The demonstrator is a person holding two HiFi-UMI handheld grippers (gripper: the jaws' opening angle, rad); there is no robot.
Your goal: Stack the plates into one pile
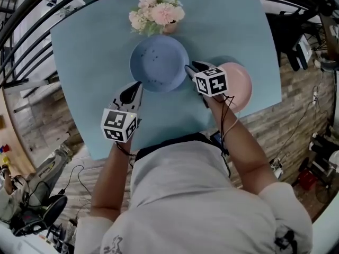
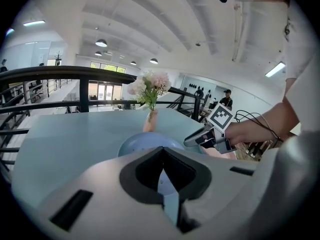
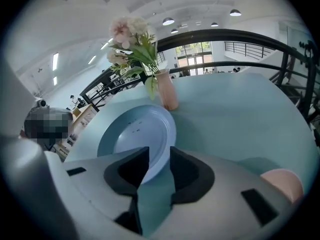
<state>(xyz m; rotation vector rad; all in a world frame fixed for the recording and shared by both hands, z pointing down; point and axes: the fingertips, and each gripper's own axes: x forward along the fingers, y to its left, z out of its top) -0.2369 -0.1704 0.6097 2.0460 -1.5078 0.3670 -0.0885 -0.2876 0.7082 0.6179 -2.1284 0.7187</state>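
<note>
Two plates lie apart on the teal surface (image 1: 90, 52): the blue plate (image 1: 159, 62) at its middle, and the pink plate (image 1: 239, 83) just right of the blue one. A vase of flowers (image 1: 157, 14) stands just beyond the blue plate. My right gripper (image 1: 189, 67) hovers at the blue plate's right rim, jaws spread, nothing pinched. My left gripper (image 1: 137, 86), by its left rim, has jaws pressed together, empty. A shallow bite could let the blue plate tip and slip. A bump could skid it into the vase.
</note>
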